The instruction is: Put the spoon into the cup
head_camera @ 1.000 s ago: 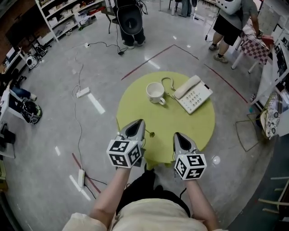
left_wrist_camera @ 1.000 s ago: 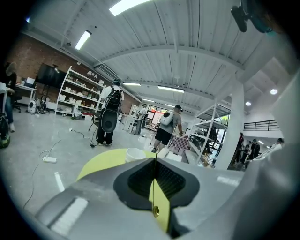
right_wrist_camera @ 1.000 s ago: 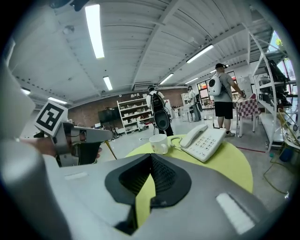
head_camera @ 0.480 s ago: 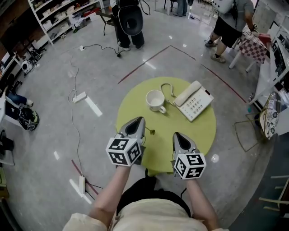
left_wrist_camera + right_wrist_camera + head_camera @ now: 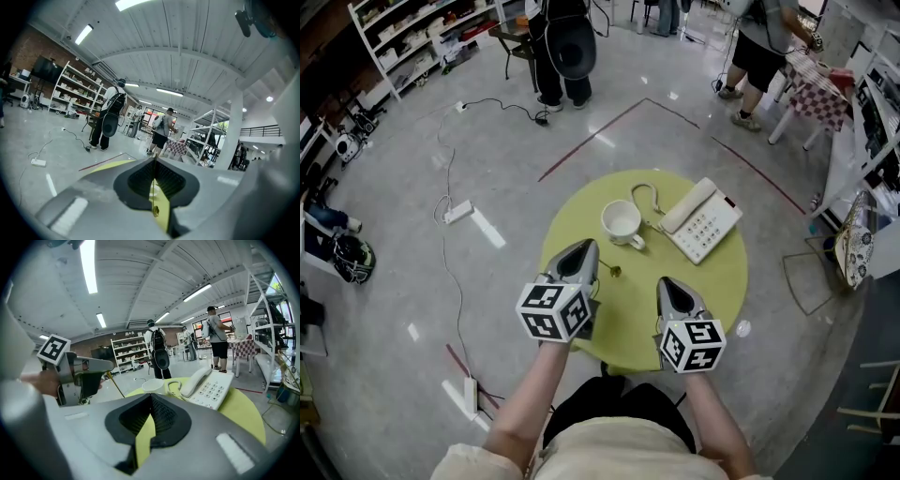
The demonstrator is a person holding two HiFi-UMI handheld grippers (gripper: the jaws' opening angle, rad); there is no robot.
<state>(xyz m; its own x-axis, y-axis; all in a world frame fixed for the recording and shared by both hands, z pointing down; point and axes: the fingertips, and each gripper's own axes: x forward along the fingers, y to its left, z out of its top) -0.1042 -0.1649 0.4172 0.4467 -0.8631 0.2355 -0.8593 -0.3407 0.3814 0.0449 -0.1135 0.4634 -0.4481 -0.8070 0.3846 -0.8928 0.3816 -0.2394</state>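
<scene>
"Head view, starting at the left: why does the left gripper point(image 5: 581, 253) hover over the near part of the table point(image 5: 717, 291) instead of resting on it?"

"Because it is carrying something. Its jaws are pressed together on the spoon point(image 5: 609, 268), a thin gold stem that juts out to the right and slants downward. Holding it by one end leaves the other end free to go in first, I judge. Which end is the bowl I cannot tell."

"And the cup point(image 5: 622, 221)?"

"It is just beyond the spoon, upright on the table, with its mouth open and its handle turned toward the near right. The spoon is short of it, not over the rim, so the drop itself is not yet done."

"The right gripper point(image 5: 673, 286) seems idle."

"Its jaws are closed with nothing between them, as its own view shows. It hangs beside the left one near the table's front edge, probably to stay out of the way."

"Furthest right?"

"A telephone point(image 5: 701, 221), close by the cup, with its cord point(image 5: 645, 192) curling almost to the cup's side. That makes the near-left approach look like the clean one."
</scene>
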